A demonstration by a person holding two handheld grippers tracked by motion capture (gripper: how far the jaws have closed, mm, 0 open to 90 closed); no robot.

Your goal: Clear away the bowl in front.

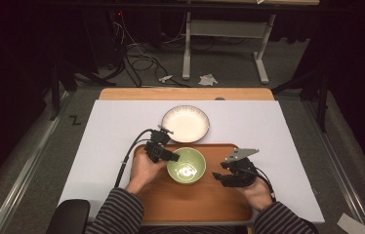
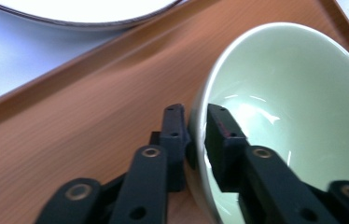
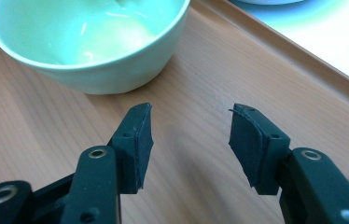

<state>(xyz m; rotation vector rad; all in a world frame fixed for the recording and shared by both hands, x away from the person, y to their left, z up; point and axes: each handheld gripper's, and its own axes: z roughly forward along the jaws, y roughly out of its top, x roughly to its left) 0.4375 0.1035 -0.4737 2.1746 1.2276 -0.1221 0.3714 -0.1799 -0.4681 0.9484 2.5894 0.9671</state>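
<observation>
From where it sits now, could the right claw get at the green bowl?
Probably yes. The right claw hangs open over bare tray, with the green bowl just ahead and nothing between them. The left claw straddles the bowl's far rim, so the near side looks free.

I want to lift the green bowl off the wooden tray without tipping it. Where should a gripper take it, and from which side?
Take the green bowl by its thin upright rim, one jaw inside and one outside, as the left gripper straddles it from the bowl's left. The walls flare too wide to span. The right gripper stands open over the wooden tray and could probably take the opposite rim.
</observation>
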